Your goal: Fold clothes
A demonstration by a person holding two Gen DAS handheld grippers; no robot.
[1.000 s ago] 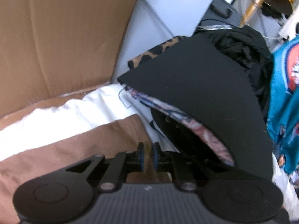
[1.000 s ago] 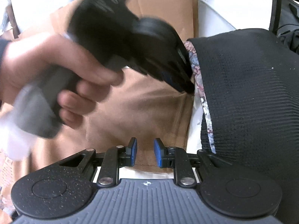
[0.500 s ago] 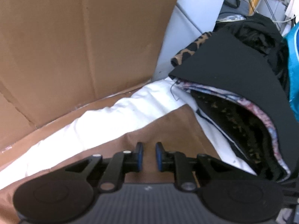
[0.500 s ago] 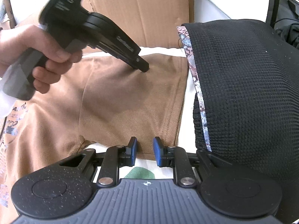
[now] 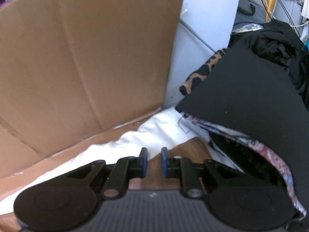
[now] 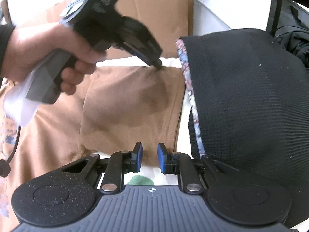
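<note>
A brown garment (image 6: 125, 106) lies flat on a white sheet (image 5: 154, 127). In the right wrist view a person's hand (image 6: 38, 54) holds my left gripper (image 6: 158, 65), whose tips touch the garment's far edge. The left wrist view shows the left gripper (image 5: 153, 162) with a narrow gap between its blue pads and the brown garment (image 5: 193, 150) below them, with no cloth pinched that I can see. My right gripper (image 6: 149, 158) hovers over the garment's near edge. Its pads stand slightly apart with nothing between them.
A stack topped by black knit cloth (image 6: 241, 96) with a patterned garment's edge (image 6: 190, 96) lies close on the right. Behind stand a cardboard sheet (image 5: 87, 58) and a white panel (image 5: 202, 19). Leopard-print cloth (image 5: 202, 73) and a black clothes heap (image 5: 274, 44) lie further back.
My left gripper has moved from the middle of the brown garment to its far edge, and its pads stand a little wider. The right gripper has barely shifted.
</note>
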